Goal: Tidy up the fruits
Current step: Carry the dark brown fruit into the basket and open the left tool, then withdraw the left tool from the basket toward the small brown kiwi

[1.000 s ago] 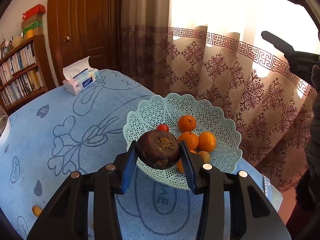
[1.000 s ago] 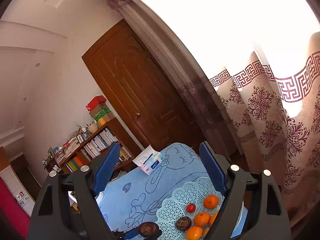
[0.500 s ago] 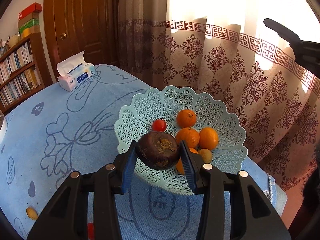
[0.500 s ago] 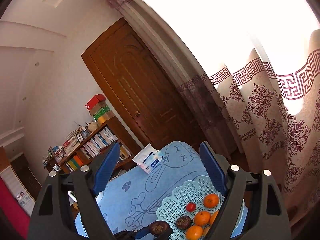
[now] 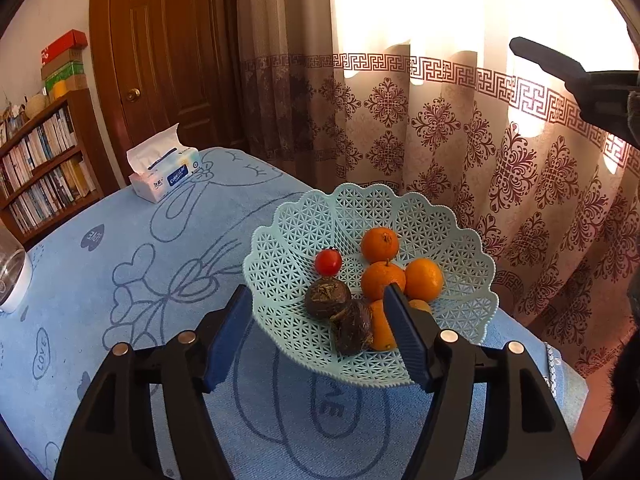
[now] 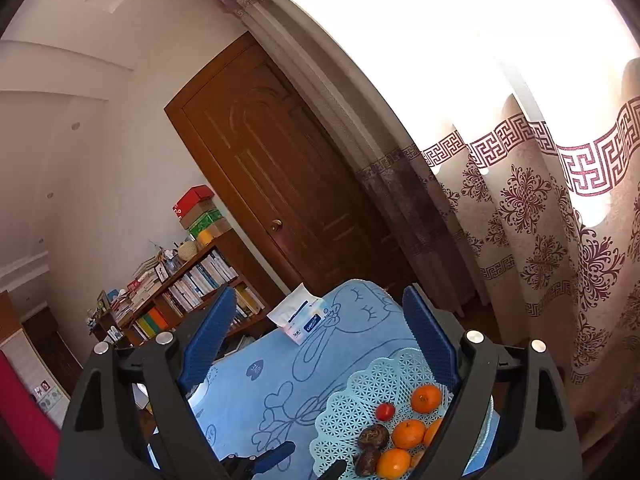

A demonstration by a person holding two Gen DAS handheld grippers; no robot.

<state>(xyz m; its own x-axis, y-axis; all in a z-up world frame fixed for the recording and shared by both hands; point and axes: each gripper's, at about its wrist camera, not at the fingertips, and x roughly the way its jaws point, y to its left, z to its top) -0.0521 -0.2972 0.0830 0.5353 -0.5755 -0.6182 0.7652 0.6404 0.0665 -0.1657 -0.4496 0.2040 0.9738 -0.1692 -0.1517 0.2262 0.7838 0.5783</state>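
A pale teal lattice basket [image 5: 360, 208] stands on the blue tablecloth and holds several oranges [image 5: 380, 244], a small red tomato [image 5: 328, 262] and two dark brown fruits. My left gripper [image 5: 318, 300] hovers over the basket's near rim with its jaws opening. The nearer dark fruit [image 5: 352, 328] lies loose in the basket below and between the blue pads, touching neither. It rests against the other dark fruit [image 5: 326, 298]. My right gripper [image 6: 318, 300] is held high above the table, open and empty. In the right wrist view the basket [image 6: 360, 376] lies low at the right.
A tissue box [image 5: 164, 172] sits at the far end of the table. A bookshelf [image 5: 36, 176] and a wooden door [image 5: 168, 60] are behind it. Patterned curtains [image 5: 460, 140] hang close beyond the basket. A glass jar [image 5: 10, 268] shows at the left edge.
The left jaws have spread apart and the dark fruit they held has dropped into the basket beside the other dark fruit. The right gripper has stayed where it was.
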